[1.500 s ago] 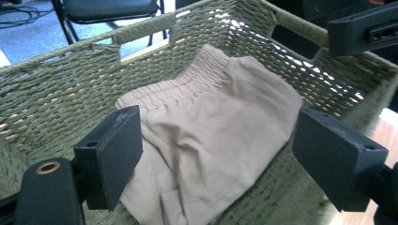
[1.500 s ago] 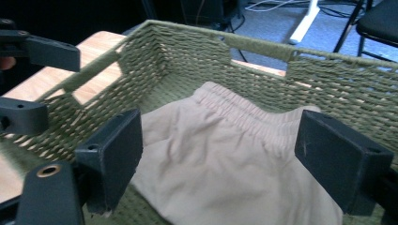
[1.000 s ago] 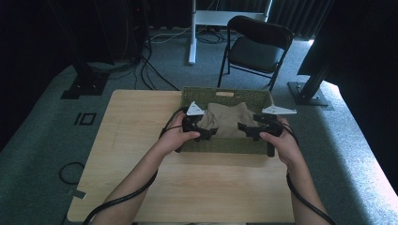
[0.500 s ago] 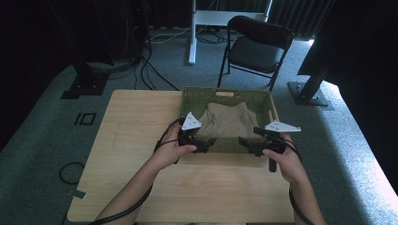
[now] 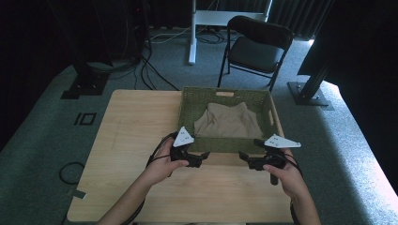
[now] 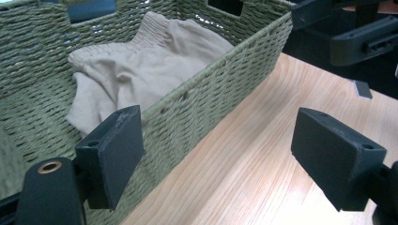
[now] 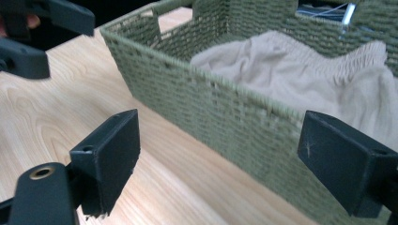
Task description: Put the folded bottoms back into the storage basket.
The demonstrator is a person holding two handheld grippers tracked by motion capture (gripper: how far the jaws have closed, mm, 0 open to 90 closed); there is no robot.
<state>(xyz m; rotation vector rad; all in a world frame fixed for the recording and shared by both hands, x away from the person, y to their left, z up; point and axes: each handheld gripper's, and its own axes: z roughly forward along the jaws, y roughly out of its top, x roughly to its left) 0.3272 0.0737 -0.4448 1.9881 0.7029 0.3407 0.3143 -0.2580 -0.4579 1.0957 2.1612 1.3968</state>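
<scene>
High view: basket [image 5: 187, 117] wall hides beige cloth's [image 5: 228, 123] near edge.

Bare forearms; 2 black grippers [image 5: 202, 157] [image 5: 244, 158] w/ white 3-cornered plates (black cables trailing).

Beige garment [image 5: 228, 122] (crumpled) in basket [image 5: 187, 107]

A rough woven green basket [image 6: 220, 89] holds soft beige cloth [image 6: 136, 70] on a smooth, light-grained wood counter [image 6: 263, 178] with slight sheen.
</scene>
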